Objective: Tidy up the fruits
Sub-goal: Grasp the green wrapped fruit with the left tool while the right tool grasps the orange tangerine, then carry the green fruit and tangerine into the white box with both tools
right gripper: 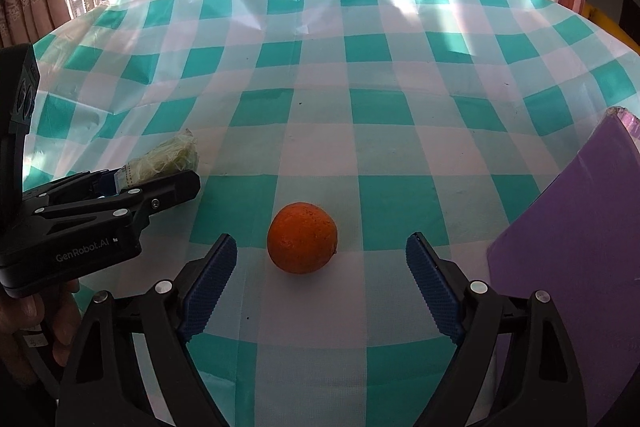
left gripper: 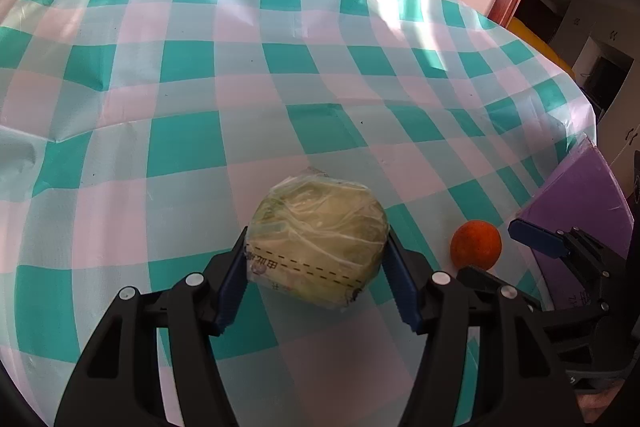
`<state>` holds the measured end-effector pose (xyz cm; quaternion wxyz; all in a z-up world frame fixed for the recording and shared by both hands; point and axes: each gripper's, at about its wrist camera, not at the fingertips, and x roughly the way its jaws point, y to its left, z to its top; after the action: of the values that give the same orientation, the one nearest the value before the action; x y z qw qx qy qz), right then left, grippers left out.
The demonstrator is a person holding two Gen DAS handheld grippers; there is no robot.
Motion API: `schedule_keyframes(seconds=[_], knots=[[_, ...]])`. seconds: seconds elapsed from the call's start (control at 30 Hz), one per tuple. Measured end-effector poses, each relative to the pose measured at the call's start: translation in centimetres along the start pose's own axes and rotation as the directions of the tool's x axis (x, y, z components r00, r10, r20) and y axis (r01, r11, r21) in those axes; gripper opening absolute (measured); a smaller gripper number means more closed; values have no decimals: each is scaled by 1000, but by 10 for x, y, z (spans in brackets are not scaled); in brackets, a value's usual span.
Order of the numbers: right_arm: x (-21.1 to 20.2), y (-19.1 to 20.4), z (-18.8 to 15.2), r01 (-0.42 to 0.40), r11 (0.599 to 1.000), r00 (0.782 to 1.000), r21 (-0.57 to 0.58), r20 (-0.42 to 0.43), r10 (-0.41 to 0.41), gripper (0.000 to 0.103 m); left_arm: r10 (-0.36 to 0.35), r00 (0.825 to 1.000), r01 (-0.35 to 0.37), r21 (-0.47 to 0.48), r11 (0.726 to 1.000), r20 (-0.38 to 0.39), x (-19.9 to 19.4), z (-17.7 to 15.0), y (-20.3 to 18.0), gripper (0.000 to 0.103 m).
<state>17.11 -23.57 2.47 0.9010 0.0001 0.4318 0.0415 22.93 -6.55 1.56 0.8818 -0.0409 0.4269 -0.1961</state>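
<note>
Setting: sunlit room, curtained window behind; table (right gripper: 320,155) under a teal-and-white checked cloth.
Left tool (left gripper: 316,259): I have it angled down over the wrapped cabbage (left gripper: 318,239); both blue pads sit against the cabbage's flanks, jaws partly closed on it. I judge the grip made, the cabbage not yet lifted, since it rests on the cloth.
Right tool (right gripper: 322,263): jaws wide, nothing between the pads. The orange (right gripper: 302,238) lies on the cloth just ahead of the tips, centred on the gap, clear of both pads.
Purple board (right gripper: 576,247): flat at the table's right edge, near the orange; I take it as a likely destination, unconfirmed.
Placement reasoning: each tool is lined up on its own item, apparently so both can be taken at once without crossing.
Operator: a hand (right gripper: 36,315) holds the left tool's handle, seen in the right wrist view.
Risk: the cabbage's plastic film looks slippery; squeeze may shift it.
</note>
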Motion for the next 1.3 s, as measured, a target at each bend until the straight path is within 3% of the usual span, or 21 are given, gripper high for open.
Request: schedule_keyframes(seconds=[0.13, 0.23, 0.37, 0.63, 1.3], knots=[[3, 1, 1, -5, 1000, 1000, -8, 1, 5, 61, 4, 1000, -4, -3, 1000, 3, -1, -1, 2, 62], [5, 2, 1, -17, 1000, 1000, -12, -1, 17, 56, 5, 1000, -5, -3, 1000, 3, -2, -1, 3, 62], [5, 5, -1, -37, 999, 999, -27, -12, 37, 34, 4, 1000, -4, -3, 1000, 5, -2, -1, 3, 62], [-7, 9, -3, -33, 999, 999, -34, 6, 33, 34, 6, 1000, -7, 11, 1000, 13, -9, 0, -1, 61], [-92, 10, 12, -69, 997, 989, -24, 133, 71, 34, 8, 995, -15, 77, 997, 99, -61, 10, -34, 61]])
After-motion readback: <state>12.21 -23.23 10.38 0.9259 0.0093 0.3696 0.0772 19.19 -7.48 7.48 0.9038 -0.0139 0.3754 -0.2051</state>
